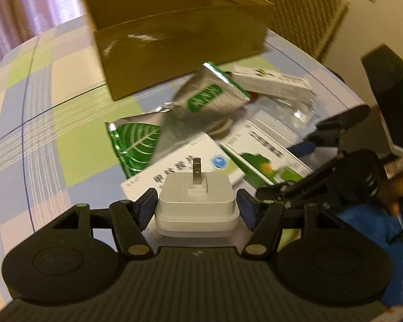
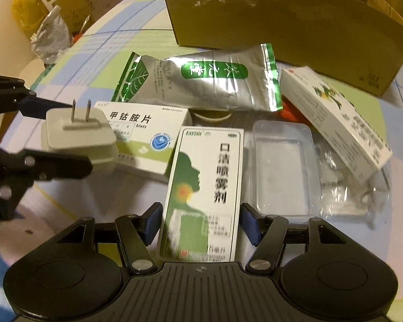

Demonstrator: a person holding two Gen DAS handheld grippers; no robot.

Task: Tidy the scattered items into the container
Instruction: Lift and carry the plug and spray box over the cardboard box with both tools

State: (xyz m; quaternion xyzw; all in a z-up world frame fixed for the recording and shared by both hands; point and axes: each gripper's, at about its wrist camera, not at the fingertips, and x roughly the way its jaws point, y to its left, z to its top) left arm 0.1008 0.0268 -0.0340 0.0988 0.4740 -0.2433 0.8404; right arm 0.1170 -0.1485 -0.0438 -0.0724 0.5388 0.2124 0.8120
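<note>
1. The left gripper (image 1: 197,205) is closed on a white plug adapter (image 1: 196,201), its blue pads pressing the two flat sides, the metal prongs pointing forward. The right wrist view shows the adapter lifted above the pile.
2. The adapter looks like stiff, smooth plastic, probably light but compact; the flat sides seem the safest hold, since rounded corners could slip.
3. The right gripper (image 2: 200,224) has a tall green-and-white spray box (image 2: 204,187) between its fingers. Small gaps show beside the box, so the jaws appear spread and not yet clamping.
4. That carton likely crushes easily; taking it across the narrow width with mild pressure seems best.
5. Beyond lie a white tablet box (image 2: 145,136), a silver foil pouch (image 2: 215,83) with green print, a clear plastic tray (image 2: 282,166) and another white carton (image 2: 338,126), overlapping on the checked tablecloth (image 1: 40,123).
6. The open cardboard box (image 1: 180,40) stands just behind the pile.
</note>
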